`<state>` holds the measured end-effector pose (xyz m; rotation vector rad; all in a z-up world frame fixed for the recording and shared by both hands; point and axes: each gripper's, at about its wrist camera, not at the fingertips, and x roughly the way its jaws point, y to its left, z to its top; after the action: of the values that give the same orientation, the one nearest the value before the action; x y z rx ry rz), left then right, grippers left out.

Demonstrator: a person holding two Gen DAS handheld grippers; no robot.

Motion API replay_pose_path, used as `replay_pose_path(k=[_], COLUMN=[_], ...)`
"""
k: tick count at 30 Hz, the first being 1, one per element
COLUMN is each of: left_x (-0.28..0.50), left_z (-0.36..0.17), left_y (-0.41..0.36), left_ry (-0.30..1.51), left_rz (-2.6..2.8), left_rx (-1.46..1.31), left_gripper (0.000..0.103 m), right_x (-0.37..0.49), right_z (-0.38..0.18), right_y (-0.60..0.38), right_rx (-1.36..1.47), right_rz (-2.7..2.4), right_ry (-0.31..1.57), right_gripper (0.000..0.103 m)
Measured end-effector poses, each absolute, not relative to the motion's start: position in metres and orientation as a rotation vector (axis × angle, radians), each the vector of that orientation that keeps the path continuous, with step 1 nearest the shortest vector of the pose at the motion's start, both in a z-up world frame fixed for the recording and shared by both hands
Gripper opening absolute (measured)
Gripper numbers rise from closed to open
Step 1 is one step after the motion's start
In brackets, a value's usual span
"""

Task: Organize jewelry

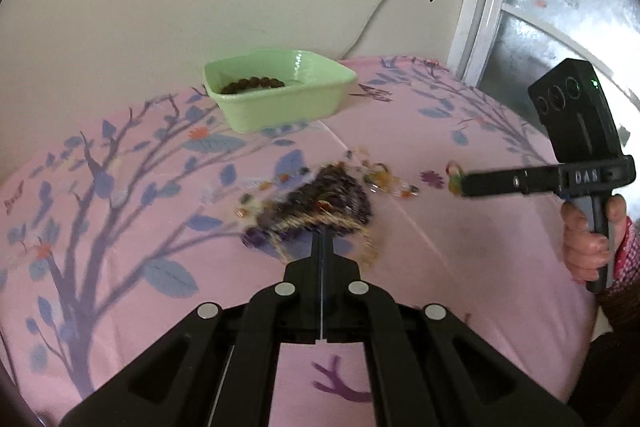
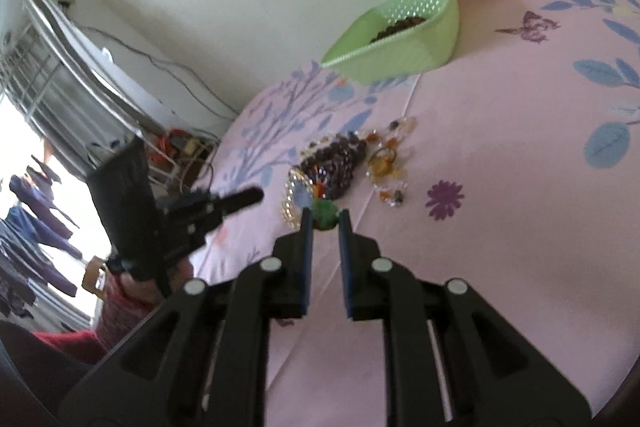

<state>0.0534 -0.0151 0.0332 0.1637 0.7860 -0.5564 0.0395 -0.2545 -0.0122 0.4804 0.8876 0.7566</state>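
Jewelry pile (image 1: 332, 199) lies mid-sheet on the pink bedsheet (image 1: 120, 267); the green basket (image 1: 276, 95) sits far, already holding dark beads. Left gripper (image 1: 322, 239), jaws pressed together, appears to pinch a strand at the pile's near edge, though blur hides the contact. Right gripper (image 2: 325, 223), jaws narrowly parted, brackets a green bead piece (image 2: 325, 215). Step in hand: pickup. Next move calls for closing, lifting, carrying to the basket
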Motion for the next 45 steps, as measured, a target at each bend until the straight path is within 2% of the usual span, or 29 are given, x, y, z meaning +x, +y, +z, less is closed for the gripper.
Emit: replay_pose_path(k=[6, 11, 14, 22, 31, 41, 45], left_x=[0.06, 0.055, 0.062, 0.089, 0.111, 0.119, 0.116], left_z=[0.025, 0.035, 0.032, 0.033, 0.013, 0.01, 0.01], left_y=[-0.033, -0.063, -0.079, -0.106, -0.128, -0.112, -0.112], left_ry=[0.755, 0.688, 0.709, 0.795, 0.876, 0.857, 0.837], left_rz=[-0.573, -0.689, -0.711, -0.771, -0.81, -0.813, -0.78], left_rx=[0.424, 0.5, 0.535, 0.459, 0.468, 0.341, 0.376], left_gripper=[0.002, 0.003, 0.003, 0.003, 0.003, 0.003, 0.004], right_x=[0.042, 0.042, 0.041, 0.038, 0.037, 0.039, 0.039], right_z=[-0.025, -0.025, -0.019, -0.012, -0.019, -0.017, -0.017], right_y=[-0.254, -0.264, -0.273, -0.267, -0.266, -0.269, -0.267], right_rx=[0.492, 0.501, 0.441, 0.236, 0.234, 0.254, 0.257], right_rz=[0.767, 0.718, 0.63, 0.535, 0.558, 0.575, 0.574], right_ry=[0.927, 0.91, 0.884, 0.876, 0.891, 0.888, 0.888], right_gripper=[0.012, 0.012, 0.012, 0.013, 0.013, 0.013, 0.013])
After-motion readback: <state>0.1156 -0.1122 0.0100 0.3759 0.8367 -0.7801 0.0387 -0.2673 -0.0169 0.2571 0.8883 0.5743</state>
